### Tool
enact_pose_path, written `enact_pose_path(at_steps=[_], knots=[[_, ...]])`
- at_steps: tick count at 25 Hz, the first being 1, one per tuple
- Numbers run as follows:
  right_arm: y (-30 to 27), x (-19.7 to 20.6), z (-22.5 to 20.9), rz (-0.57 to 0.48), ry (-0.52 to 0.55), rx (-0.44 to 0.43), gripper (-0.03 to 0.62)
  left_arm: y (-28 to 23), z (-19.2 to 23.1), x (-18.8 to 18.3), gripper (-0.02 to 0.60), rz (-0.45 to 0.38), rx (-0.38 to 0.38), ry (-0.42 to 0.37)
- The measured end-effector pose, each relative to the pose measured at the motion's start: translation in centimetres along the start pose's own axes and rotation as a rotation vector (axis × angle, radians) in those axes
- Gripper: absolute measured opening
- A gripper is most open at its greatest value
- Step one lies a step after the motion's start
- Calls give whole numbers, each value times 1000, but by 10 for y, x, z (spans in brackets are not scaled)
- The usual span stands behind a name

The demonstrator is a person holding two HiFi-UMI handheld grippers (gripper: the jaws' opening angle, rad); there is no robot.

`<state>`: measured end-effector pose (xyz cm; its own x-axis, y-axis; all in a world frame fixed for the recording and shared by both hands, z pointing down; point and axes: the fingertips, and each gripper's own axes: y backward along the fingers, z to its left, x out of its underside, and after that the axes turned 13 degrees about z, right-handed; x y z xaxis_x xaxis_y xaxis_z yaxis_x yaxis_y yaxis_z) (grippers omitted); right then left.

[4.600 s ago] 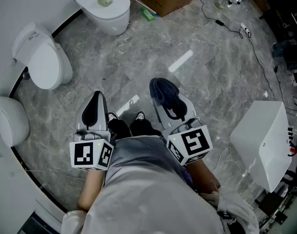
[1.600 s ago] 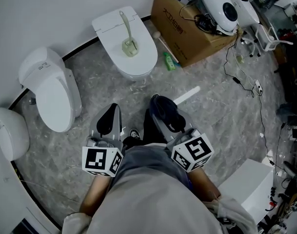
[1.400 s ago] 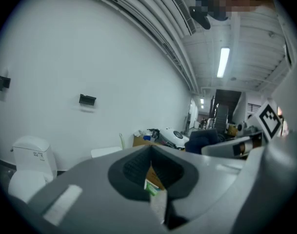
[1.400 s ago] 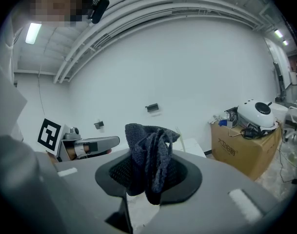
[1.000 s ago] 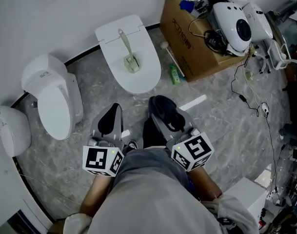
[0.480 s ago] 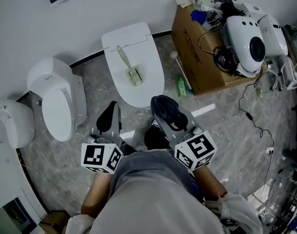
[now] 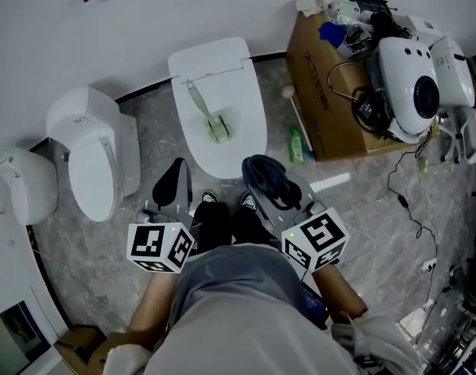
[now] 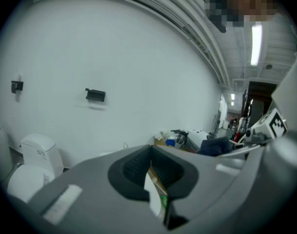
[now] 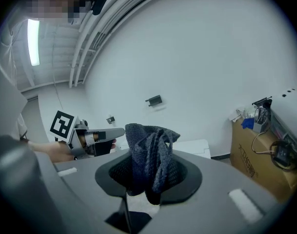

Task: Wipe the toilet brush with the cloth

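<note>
1. Seen from above, a person stood facing a white toilet point(image 7: 241, 143) with its lid down. The toilet brush point(image 7: 205, 110) lay loose on the lid. Its handle pointed towards the back of the toilet and its head lay nearer the person.
2. The right hand-held gripper point(image 7: 264, 181) was at the front edge of the toilet, pinching a dark cloth point(image 7: 263, 167). The cloth stood bunched above the jaws and was near the brush without touching it.
3. The left hand-held gripper point(image 7: 177, 172) was just off the toilet's front left corner. Its jaws were pressed together with nothing between them.
4. Wiping had apparently not begun; this looked like the approach to the toilet.
5. To wipe well, the left hand-held gripper would probably need to open and take the handle near its far end. A loose brush on the smooth, domed lid would likely slide or roll under the cloth.
6. The bunched part of the cloth should meet the brush first. It should run along the handle in long strokes, held firmly so it does not pull free.
7. A green bottle point(image 7: 297, 144) and a cardboard box point(image 7: 325, 104) stood to the right of the toilet, out of the way.
</note>
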<state>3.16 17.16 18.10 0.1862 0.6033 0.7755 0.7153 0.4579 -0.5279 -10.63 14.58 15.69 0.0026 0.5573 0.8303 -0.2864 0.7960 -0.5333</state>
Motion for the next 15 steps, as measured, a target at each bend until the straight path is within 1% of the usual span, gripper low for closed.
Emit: enact_pose_path(at_steps=[3,7,12,15], knots=[[-11,2,-5,23,-7,-19,109,-11,5,-1,0,13,-5,12],[-28,3,-11,49,-2,-31,109,-28,13,-5,0,20,2,9],[-53,-2,-19,82,-1,-32,109,-51,33,-15,0,26,11,26],[-66,-6,-26,99,-7,-28,109,-69,42,-20,0,43,25,29]])
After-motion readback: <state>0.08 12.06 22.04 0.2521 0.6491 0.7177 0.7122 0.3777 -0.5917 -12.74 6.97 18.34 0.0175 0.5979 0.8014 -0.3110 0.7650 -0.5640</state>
